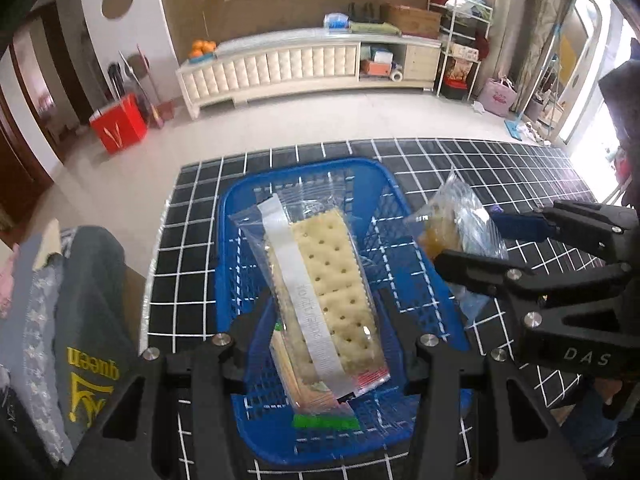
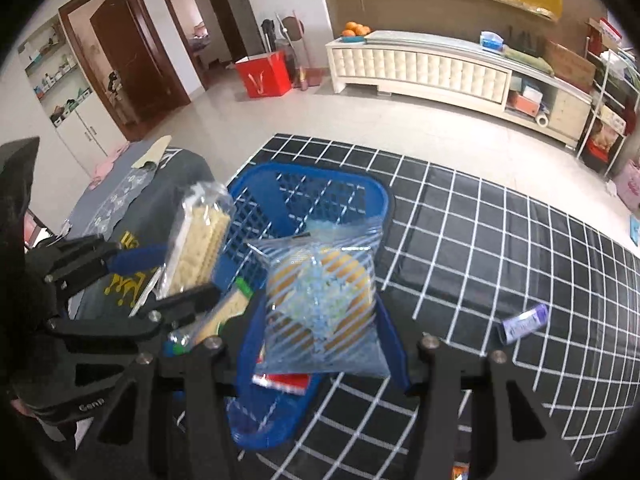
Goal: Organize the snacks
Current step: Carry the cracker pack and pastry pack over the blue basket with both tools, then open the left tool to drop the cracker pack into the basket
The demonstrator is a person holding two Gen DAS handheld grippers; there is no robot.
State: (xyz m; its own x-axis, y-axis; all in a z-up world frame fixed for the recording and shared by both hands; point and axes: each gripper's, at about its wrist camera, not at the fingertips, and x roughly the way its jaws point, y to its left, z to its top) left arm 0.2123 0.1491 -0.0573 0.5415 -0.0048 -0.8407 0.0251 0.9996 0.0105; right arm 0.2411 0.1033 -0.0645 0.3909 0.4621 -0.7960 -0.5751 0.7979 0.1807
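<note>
My left gripper (image 1: 320,320) is shut on a clear packet of pale soda crackers (image 1: 324,264), held above the blue plastic basket (image 1: 304,168). To its right, my right gripper (image 1: 468,240) is shut on a blue-striped clear bag with a yellow cake inside (image 1: 460,216), beside the basket's right rim. In the right wrist view the striped bag (image 2: 320,292) fills the space between the right gripper's (image 2: 320,312) fingers, over the basket (image 2: 312,168). The left gripper (image 2: 188,272) with the cracker packet (image 2: 200,240) shows at the left.
The basket sits on a black tablecloth with a white grid (image 1: 480,160). A green-ended packet (image 1: 324,422) and a red packet (image 2: 284,382) lie in the basket. A purple packet (image 2: 524,322) lies on the cloth to the right. Grey fabric (image 1: 88,320) is draped left of the table.
</note>
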